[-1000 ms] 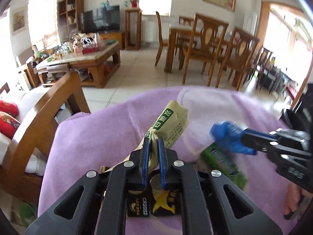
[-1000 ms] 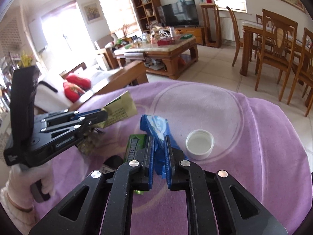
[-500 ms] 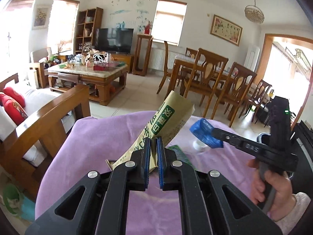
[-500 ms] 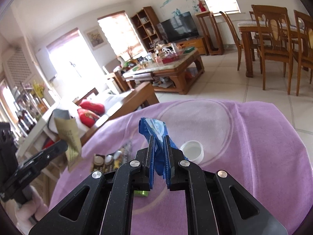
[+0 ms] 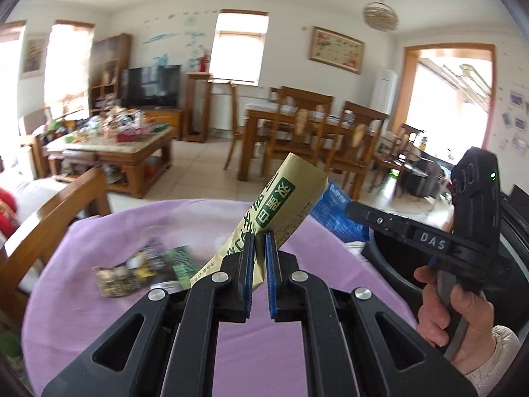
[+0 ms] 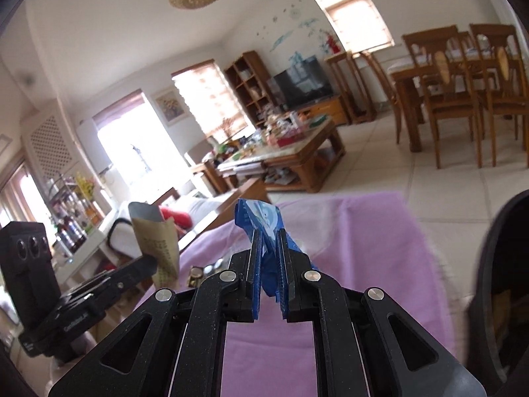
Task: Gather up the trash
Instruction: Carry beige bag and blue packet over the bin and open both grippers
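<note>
Trash in both tools: left gripper (image 5: 259,241) pinched on a tan wrapper with a green label (image 5: 284,208), held at lower centre of the left wrist view and slanting up to the right; right gripper (image 6: 270,238) clamped on a crumpled blue wrapper (image 6: 261,218) at lower centre of the right wrist view. Seen also across views: blue wrapper (image 5: 337,213) at centre right of the left view, at the tip of the other tool gripped by a hand (image 5: 456,317) at lower right; tan wrapper (image 6: 155,235) at left of the right view. Below both, a purple cloth (image 5: 271,357). More wrappers (image 5: 142,268), blurred, lying on the cloth at lower left. Black bin rim (image 6: 496,264) at the right edge. Beyond, a cluttered coffee table (image 5: 109,142) at left, dining chairs (image 5: 304,122) at centre.
</note>
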A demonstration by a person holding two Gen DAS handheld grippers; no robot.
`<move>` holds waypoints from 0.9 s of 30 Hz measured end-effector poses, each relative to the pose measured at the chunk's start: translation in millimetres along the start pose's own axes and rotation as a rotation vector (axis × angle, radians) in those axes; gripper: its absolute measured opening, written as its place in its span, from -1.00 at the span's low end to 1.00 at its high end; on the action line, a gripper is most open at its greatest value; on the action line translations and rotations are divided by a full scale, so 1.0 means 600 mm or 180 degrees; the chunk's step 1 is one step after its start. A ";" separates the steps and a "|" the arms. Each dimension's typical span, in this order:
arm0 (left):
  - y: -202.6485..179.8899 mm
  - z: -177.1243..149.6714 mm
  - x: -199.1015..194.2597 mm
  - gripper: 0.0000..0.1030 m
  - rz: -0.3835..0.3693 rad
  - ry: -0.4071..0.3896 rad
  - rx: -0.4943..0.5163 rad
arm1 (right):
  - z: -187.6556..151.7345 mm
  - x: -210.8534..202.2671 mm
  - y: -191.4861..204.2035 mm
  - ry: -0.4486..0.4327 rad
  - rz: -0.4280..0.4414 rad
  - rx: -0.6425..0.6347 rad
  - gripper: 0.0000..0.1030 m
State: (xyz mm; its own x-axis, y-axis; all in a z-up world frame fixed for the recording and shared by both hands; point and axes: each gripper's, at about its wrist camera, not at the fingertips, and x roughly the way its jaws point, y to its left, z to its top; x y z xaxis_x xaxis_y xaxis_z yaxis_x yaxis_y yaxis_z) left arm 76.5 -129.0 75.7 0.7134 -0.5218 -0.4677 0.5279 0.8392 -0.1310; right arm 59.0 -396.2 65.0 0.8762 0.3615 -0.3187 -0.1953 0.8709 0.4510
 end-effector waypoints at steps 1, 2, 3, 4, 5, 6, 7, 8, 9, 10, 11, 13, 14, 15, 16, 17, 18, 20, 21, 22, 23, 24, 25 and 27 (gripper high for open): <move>-0.028 0.003 0.008 -0.85 -0.0074 -0.0011 0.0056 | 0.003 -0.024 -0.011 -0.0049 -0.0035 -0.0002 -0.82; -0.046 0.002 0.014 -0.85 -0.0124 -0.0015 0.0089 | 0.007 -0.057 -0.028 -0.0119 -0.0109 -0.0004 -0.82; -0.067 0.001 0.020 -0.85 -0.0186 -0.0020 0.0125 | 0.010 -0.079 -0.042 -0.0163 -0.0157 0.0004 -0.82; -0.095 0.003 0.029 -0.85 -0.0271 -0.0022 0.0172 | 0.012 -0.106 -0.060 -0.0206 -0.0204 0.0026 -0.81; -0.112 0.002 0.035 -0.85 -0.0320 -0.0028 0.0201 | 0.013 -0.125 -0.074 -0.0235 -0.0244 0.0036 -0.81; -0.132 0.001 0.041 -0.85 -0.0369 -0.0036 0.0233 | 0.014 -0.149 -0.092 -0.0279 -0.0317 0.0042 -0.81; -0.155 0.002 0.050 -0.85 -0.0444 -0.0038 0.0262 | 0.014 -0.172 -0.109 -0.0318 -0.0389 0.0047 -0.81; -0.169 0.002 0.055 -0.85 -0.0495 -0.0038 0.0272 | 0.013 -0.187 -0.121 -0.0342 -0.0435 0.0052 -0.81; -0.188 0.001 0.064 -0.85 -0.0553 -0.0029 0.0296 | 0.011 -0.211 -0.143 -0.0381 -0.0513 0.0064 -0.81; -0.207 -0.001 0.073 -0.85 -0.0599 -0.0018 0.0331 | 0.010 -0.228 -0.158 -0.0409 -0.0578 0.0075 -0.81; -0.215 -0.008 0.075 -0.85 -0.0629 -0.0016 0.0347 | 0.007 -0.244 -0.174 -0.0435 -0.0634 0.0094 -0.81; -0.242 -0.018 0.092 -0.85 -0.0723 0.0034 0.0389 | -0.004 -0.280 -0.215 -0.0479 -0.0750 0.0164 -0.81; -0.258 -0.023 0.098 -0.85 -0.0749 0.0061 0.0409 | -0.007 -0.293 -0.232 -0.0493 -0.0794 0.0203 -0.81; -0.268 -0.025 0.107 -0.85 -0.0774 0.0082 0.0421 | -0.012 -0.301 -0.247 -0.0495 -0.0838 0.0234 -0.81; -0.281 -0.029 0.120 -0.85 -0.0817 0.0123 0.0431 | -0.018 -0.310 -0.264 -0.0492 -0.0900 0.0263 -0.81; -0.289 -0.035 0.125 -0.85 -0.0843 0.0150 0.0435 | -0.025 -0.311 -0.274 -0.0487 -0.0949 0.0281 -0.81; -0.298 -0.040 0.133 -0.85 -0.0872 0.0189 0.0443 | -0.032 -0.317 -0.293 -0.0481 -0.0999 0.0316 -0.81; -0.311 -0.048 0.154 -0.85 -0.0920 0.0282 0.0446 | -0.048 -0.318 -0.324 -0.0432 -0.1069 0.0414 -0.81; -0.318 -0.053 0.165 -0.85 -0.0948 0.0339 0.0444 | -0.055 -0.308 -0.327 -0.0409 -0.1096 0.0450 -0.81; -0.323 -0.055 0.169 -0.85 -0.0968 0.0377 0.0440 | -0.062 -0.305 -0.336 -0.0389 -0.1115 0.0495 -0.81; -0.328 -0.060 0.177 -0.85 -0.0986 0.0423 0.0430 | -0.071 -0.300 -0.347 -0.0366 -0.1139 0.0543 -0.81; -0.331 -0.063 0.187 -0.85 -0.0997 0.0463 0.0429 | -0.077 -0.300 -0.359 -0.0354 -0.1163 0.0577 -0.81; -0.334 -0.066 0.195 -0.85 -0.1006 0.0503 0.0431 | -0.081 -0.289 -0.364 -0.0340 -0.1176 0.0613 -0.81; -0.351 -0.070 0.205 -0.85 -0.1015 0.0550 0.0424 | -0.087 -0.275 -0.366 -0.0318 -0.1213 0.0675 -0.81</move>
State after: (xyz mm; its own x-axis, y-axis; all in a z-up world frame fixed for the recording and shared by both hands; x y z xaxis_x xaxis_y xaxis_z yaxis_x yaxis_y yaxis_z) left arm 33.7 -363.2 8.7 0.4217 -0.7102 -0.5638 0.7741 0.6057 -0.1841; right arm -65.7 -629.5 -24.9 0.9084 -0.0152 -0.4179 0.2354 0.8445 0.4811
